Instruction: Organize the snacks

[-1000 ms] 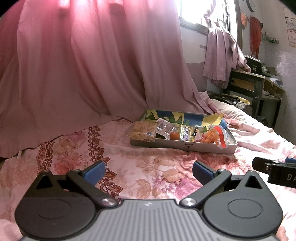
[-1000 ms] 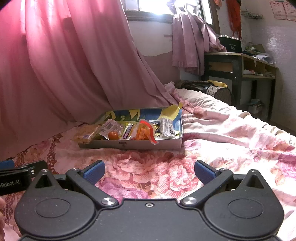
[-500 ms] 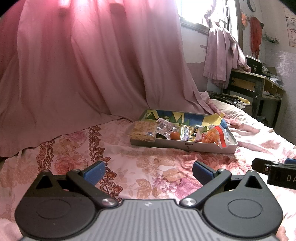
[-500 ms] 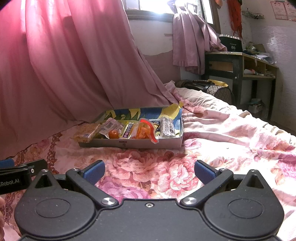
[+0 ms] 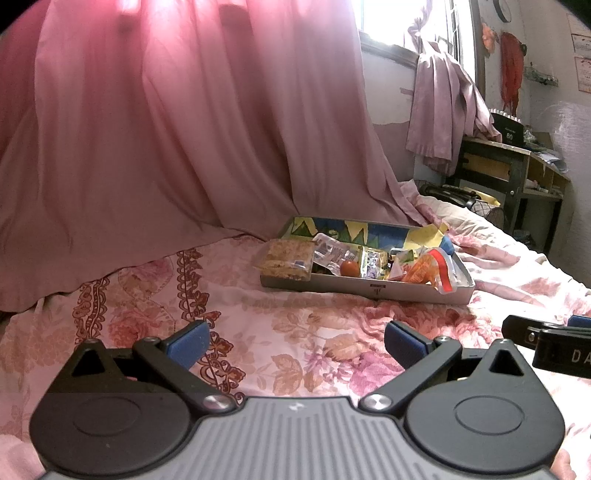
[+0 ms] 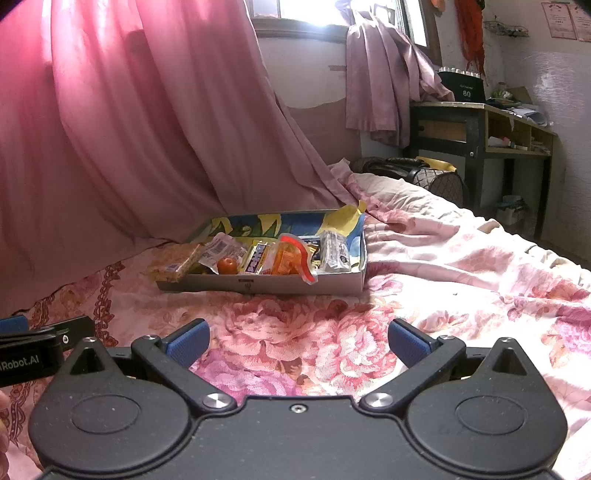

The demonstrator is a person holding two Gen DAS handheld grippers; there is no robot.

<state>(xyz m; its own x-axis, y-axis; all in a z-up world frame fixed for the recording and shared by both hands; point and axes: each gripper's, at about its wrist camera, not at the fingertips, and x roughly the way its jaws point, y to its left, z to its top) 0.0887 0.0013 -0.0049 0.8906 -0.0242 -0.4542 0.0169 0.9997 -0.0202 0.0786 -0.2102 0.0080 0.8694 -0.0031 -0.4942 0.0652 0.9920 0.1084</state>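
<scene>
Both sets of tongs, left tongs point(image 5: 297, 341) and right tongs point(image 6: 299, 338), hang spread wide and empty above the flowered bed point(image 6: 424, 295). The snacks point(image 6: 280, 254) all sit in the tray point(image 6: 266, 285), jumbled, one granola bar point(image 5: 286, 258) overhanging its left end. Whether sorting is pending or finished, I cannot tell.

You are in a small bedroom. A bed point(image 6: 461, 266) with a pink flowered sheet fills the lower part of both views. Behind it a long pink curtain point(image 5: 166, 129) hangs and rests on the sheet. Strong daylight comes through the window point(image 6: 306, 11) above. A second, paler curtain point(image 6: 380, 81) is tied beside it. A dark wooden desk point(image 6: 480, 125) stands at the white wall point(image 6: 554, 74) on the right.
</scene>
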